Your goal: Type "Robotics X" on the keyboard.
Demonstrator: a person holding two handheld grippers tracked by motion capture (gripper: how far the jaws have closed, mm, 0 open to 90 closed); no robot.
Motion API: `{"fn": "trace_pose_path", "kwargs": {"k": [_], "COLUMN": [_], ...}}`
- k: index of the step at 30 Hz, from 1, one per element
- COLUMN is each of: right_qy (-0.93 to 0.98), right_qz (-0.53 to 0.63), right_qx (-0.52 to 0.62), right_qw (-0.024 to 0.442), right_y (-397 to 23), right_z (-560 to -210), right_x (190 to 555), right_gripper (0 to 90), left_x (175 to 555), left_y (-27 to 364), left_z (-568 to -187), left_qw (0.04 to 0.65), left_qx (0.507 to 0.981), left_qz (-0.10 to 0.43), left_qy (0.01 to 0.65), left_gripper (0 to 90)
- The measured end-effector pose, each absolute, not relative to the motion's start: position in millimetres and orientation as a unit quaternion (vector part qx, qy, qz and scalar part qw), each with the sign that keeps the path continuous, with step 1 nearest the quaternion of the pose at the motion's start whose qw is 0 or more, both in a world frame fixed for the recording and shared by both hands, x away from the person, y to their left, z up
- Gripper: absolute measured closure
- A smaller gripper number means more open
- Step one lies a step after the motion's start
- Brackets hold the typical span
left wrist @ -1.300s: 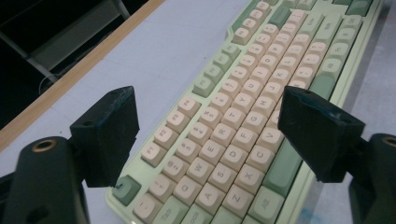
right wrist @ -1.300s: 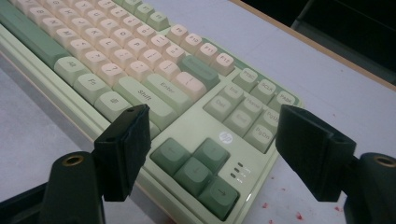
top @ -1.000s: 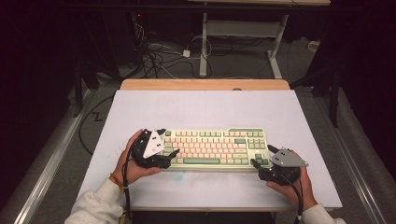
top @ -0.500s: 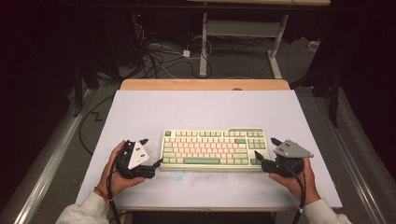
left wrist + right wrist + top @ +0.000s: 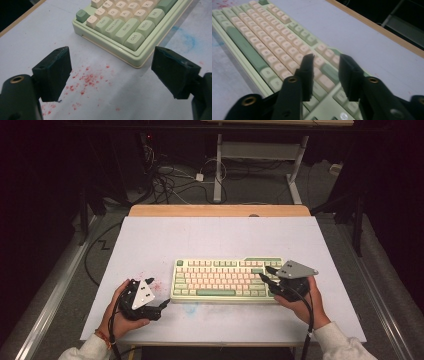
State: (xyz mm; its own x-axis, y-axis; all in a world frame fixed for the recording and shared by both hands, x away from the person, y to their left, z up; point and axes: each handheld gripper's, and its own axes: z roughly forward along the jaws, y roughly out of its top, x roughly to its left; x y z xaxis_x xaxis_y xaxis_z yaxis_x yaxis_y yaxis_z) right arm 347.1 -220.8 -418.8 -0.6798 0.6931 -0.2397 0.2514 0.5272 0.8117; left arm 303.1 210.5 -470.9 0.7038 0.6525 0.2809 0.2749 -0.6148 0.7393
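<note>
1. Now our keyboard lies flat near the middle of the desk, its long axis running side to side between our two hands.
2. Our right gripper is the nearer one: it hangs over the keyboard's right end, jaws pointing left along the key rows.
3. Its jaws have just been closing; in the right gripper view they stand a narrow gap apart above the keys, with nothing pinched between them, and we cannot tell if a tip touches a key.
4. Our left gripper sits off the keyboard's near left corner, jaws wide open and empty over the red specks.
</note>
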Motion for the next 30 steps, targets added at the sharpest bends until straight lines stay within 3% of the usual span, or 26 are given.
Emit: {"fn": "trace_pose_path", "kwargs": {"k": [9, 19, 30], "right_qy": [0.852, 0.87, 0.872], "right_qz": [0.388, 0.369, 0.368], "right_qx": [0.242, 0.228, 0.227], "right_qw": [0.256, 0.235, 0.231], "right_y": [-180, -152, -149], "right_z": [-416, -431, -436], "right_x": [365, 382, 386], "right_gripper": [89.6, 90.0, 90.0], "left_x": [304, 304, 305], "left_y": [212, 213, 211], "left_z": [-473, -474, -475], "left_qw": [0.347, 0.349, 0.348], "left_qx": [0.857, 0.857, 0.859], "left_qz": [0.264, 0.258, 0.255], "left_qy": [0.276, 0.278, 0.274], "left_gripper": [15.8, 15.8, 16.1]}}
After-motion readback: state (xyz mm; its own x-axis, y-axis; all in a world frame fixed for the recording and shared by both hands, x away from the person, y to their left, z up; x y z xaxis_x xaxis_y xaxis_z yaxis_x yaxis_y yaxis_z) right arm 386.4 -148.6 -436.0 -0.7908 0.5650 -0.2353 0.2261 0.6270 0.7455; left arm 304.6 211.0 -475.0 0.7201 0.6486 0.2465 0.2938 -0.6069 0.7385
